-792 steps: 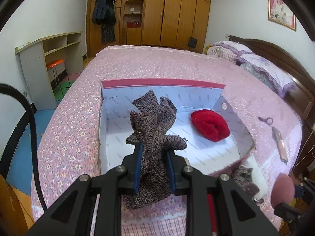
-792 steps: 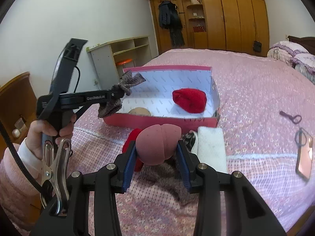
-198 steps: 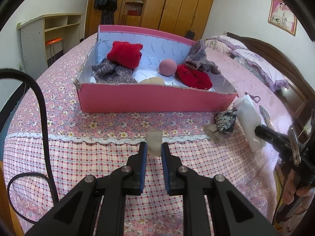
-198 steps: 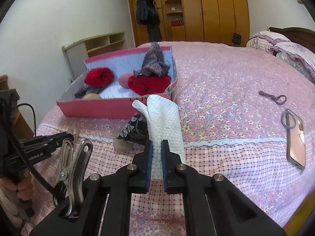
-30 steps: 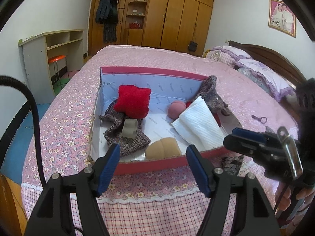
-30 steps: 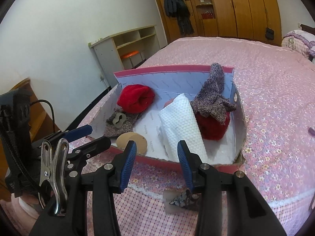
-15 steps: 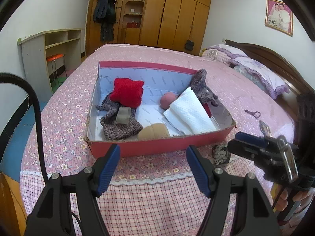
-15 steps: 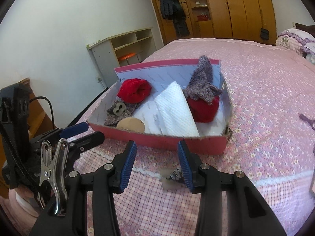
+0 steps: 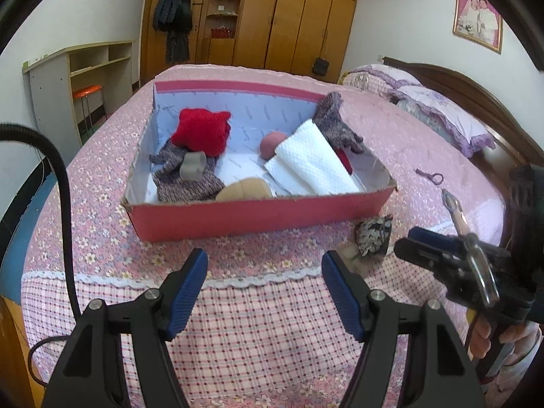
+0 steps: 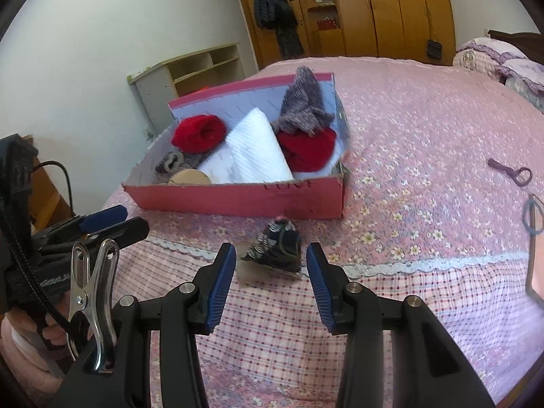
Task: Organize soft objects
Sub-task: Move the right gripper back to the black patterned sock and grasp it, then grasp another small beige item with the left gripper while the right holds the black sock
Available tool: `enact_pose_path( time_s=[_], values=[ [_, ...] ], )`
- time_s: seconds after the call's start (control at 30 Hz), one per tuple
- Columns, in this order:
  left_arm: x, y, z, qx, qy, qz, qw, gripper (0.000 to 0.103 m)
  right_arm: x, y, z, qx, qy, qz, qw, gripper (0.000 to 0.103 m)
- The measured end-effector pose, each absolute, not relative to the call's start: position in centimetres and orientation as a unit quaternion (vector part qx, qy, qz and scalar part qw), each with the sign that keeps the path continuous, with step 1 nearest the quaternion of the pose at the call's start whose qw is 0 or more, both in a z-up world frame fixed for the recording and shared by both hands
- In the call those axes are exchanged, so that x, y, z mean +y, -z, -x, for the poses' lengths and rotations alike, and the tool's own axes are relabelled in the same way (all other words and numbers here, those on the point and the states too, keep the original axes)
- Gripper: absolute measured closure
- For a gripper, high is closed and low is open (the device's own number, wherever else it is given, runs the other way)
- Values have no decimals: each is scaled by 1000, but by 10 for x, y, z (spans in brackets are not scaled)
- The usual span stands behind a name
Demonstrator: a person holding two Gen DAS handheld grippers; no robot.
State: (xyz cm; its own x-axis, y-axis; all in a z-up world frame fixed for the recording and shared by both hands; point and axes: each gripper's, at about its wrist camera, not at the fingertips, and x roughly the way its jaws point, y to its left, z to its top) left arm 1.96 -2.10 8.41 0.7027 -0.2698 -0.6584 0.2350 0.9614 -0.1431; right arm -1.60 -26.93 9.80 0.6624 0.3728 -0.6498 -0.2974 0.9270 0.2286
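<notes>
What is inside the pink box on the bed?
Inside the pink box lie a red knit bundle, grey knitted pieces, a white towel, a pink ball and a tan pad. The towel covers whatever lies beneath it.

Pink floral bed (image 9: 102, 210): red box (image 9: 258, 216), patterned pouch (image 10: 277, 246), phone (image 10: 535, 255).

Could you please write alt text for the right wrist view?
The open right gripper points at a small dark patterned pouch on the pink bedspread, just before a pink box holding red and grey knitwear and a white towel.
</notes>
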Motion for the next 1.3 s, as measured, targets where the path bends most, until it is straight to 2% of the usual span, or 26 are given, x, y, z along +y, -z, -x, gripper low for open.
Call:
enact_pose_path(
  time_s=[0.13, 0.27, 0.63, 0.67, 0.73, 0.83, 1.3],
  values=[
    [-24, -77, -20, 368, 135, 21, 920, 30, -268, -91, 7, 372, -177, -50, 910, 58],
    [-26, -70, -22, 374, 133, 20, 918, 30, -265, -86, -2, 373, -171, -52, 910, 50],
    [-34, -58, -28, 383, 135, 12, 914, 30, -255, -75, -19, 371, -173, -47, 911, 50],
    [-34, -58, -28, 384, 135, 11, 913, 30, -255, -75, -19, 370, -175, -47, 911, 51],
    [-35, -57, -29, 385, 135, 12, 913, 30, -254, -73, -19, 367, -180, -50, 911, 64],
    [-37, -56, -29, 387, 135, 12, 912, 30, -253, -73, -17, 363, -181, -48, 913, 66],
    [-64, -60, -22, 383, 152, -4, 911, 30, -276, -89, 7, 335, -169, -68, 925, 68]
  ],
)
